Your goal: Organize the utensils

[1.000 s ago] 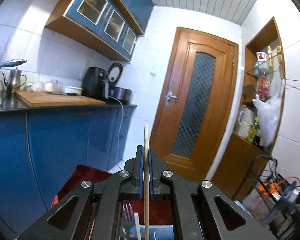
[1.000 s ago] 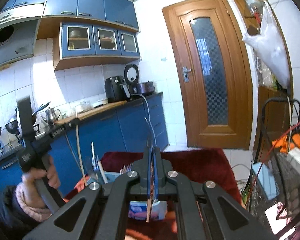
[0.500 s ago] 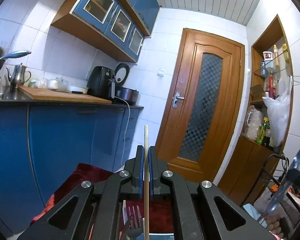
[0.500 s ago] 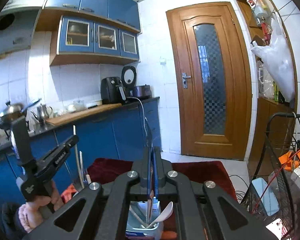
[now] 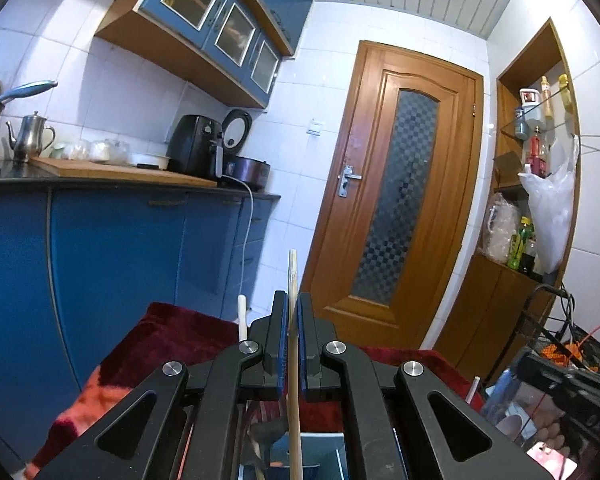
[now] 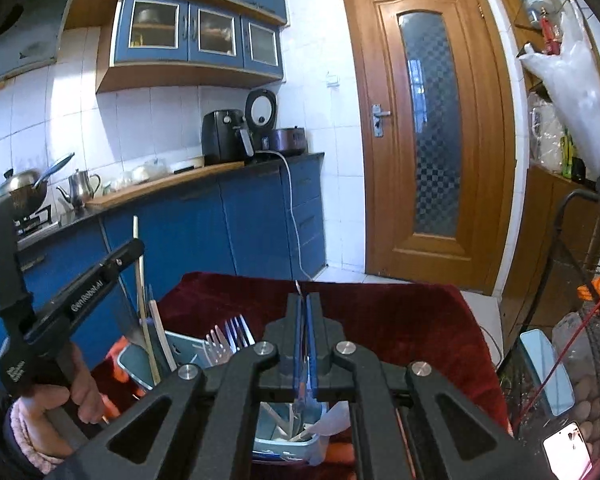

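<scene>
My left gripper is shut on a light wooden chopstick that stands upright between the blue pads, its lower end over a pale blue utensil box. My right gripper is shut on a thin metal utensil, its type unclear, held upright over a second pale blue box holding white spoons. The left gripper also shows in the right wrist view, holding the chopstick over a box with forks.
The boxes sit on a dark red cloth. Blue kitchen cabinets stand to the left, a wooden door straight ahead. A wire rack with a small mirror is at the right.
Both grippers have come lower and closer to the boxes with their utensils. The left gripper's chopstick now reaches down towards its box; forks have come into the right wrist view.
</scene>
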Action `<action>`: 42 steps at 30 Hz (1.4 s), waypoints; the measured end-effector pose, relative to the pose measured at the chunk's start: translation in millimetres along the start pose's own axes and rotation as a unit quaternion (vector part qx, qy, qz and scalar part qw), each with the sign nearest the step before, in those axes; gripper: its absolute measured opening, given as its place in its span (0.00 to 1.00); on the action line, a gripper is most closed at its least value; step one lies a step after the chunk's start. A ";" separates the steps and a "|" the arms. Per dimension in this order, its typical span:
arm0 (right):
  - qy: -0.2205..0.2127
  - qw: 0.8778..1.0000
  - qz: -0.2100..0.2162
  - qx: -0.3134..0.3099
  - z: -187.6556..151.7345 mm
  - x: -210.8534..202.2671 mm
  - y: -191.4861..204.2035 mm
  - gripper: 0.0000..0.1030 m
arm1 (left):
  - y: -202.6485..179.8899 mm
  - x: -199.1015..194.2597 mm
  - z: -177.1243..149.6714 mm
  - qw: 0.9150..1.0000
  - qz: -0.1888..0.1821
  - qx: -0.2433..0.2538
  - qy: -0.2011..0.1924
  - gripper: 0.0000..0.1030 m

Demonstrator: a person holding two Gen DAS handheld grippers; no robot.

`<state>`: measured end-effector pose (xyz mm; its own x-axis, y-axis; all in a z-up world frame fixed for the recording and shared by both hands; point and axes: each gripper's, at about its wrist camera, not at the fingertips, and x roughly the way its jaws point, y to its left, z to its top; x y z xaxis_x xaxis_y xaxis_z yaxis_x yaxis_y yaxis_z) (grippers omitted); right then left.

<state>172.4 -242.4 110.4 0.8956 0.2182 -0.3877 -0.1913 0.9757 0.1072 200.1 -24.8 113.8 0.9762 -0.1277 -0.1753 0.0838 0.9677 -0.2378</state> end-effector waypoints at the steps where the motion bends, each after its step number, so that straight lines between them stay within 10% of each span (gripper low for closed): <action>1: 0.003 1.000 0.001 0.001 -0.4 1.9 -0.5 0.04 | -0.1 -0.6 -1.4 1.000 -0.002 0.000 0.001 0.04; 10: 0.016 0.999 0.029 0.035 -4.1 8.8 -8.2 0.15 | -2.2 -3.8 -12.9 0.999 -0.014 0.013 0.025 0.05; 15: 0.002 0.998 0.040 0.047 -3.7 -1.1 -7.3 0.24 | -3.5 -8.4 -12.6 0.999 -0.019 0.015 0.047 0.25; 42: -0.049 0.996 0.063 0.033 -9.4 -109.7 30.7 0.39 | -7.5 -127.4 11.9 0.996 -0.012 0.062 0.068 0.26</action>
<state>64.5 -236.2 147.6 0.9016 0.3324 -0.2769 -0.2806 0.9365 0.2106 77.5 -13.2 149.2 0.9382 -0.1715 -0.3005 0.1392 0.9822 -0.1261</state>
